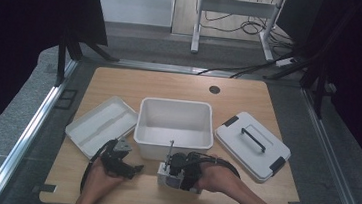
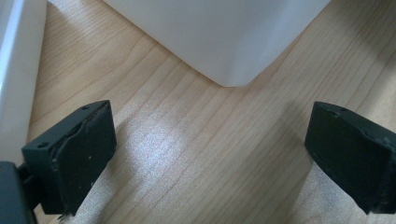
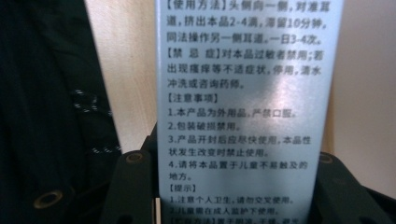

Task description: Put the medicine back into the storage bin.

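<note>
A pale box (image 3: 243, 107) printed with lines of black text stands upright between the jaws of my right gripper (image 3: 238, 179), which is shut on it. In the high view the right gripper (image 1: 176, 169) holds this small white box (image 1: 164, 177) low over the table's front edge, just in front of the white bin (image 1: 139, 123). My left gripper (image 1: 122, 162) hovers to the left of it, open. Its jaws (image 2: 212, 128) are spread wide over bare wood with nothing between them, and they face the bin's near corner (image 2: 229, 51).
A shallow white tray (image 1: 99, 124) lies left of the bin, its edge (image 2: 14, 70) close to my left jaw. A white lid with a black handle (image 1: 253, 144) lies at the right. The wooden table (image 1: 170, 86) has bare room behind the bin.
</note>
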`<action>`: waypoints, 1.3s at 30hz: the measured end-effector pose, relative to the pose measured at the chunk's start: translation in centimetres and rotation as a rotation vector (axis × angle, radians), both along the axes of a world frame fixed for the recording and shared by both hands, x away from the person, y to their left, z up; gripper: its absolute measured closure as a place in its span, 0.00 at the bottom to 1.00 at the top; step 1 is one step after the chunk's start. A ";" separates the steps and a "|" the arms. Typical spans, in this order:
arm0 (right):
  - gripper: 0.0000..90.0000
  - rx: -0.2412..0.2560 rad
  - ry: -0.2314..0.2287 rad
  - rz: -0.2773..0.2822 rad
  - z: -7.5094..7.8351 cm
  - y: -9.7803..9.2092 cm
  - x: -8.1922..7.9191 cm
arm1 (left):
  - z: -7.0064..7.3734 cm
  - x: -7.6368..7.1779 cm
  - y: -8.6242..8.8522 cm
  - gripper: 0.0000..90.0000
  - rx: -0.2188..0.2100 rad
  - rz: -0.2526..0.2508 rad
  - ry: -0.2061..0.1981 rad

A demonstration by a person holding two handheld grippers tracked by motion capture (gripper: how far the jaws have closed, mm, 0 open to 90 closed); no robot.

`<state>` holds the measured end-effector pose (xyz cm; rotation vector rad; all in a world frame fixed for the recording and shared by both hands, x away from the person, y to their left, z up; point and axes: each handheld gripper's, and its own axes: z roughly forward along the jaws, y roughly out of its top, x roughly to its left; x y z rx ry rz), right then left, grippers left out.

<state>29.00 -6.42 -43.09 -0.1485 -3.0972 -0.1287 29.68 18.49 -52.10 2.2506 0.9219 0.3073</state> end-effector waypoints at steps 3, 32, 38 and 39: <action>0.61 0.004 0.004 0.015 0.9 0.0 0.1 | 0.0 0.0 0.0 0.02 0.000 0.000 0.000; 0.63 0.091 -0.074 -0.055 13.2 0.1 4.1 | 0.0 0.0 0.0 0.02 -0.004 0.004 0.001; 0.63 0.082 -0.116 -0.114 14.2 0.6 6.8 | 0.0 0.0 0.0 0.02 -0.004 0.004 0.000; 0.63 0.084 -0.119 -0.130 14.2 0.7 7.3 | 0.0 0.0 0.0 0.02 -0.004 0.004 0.001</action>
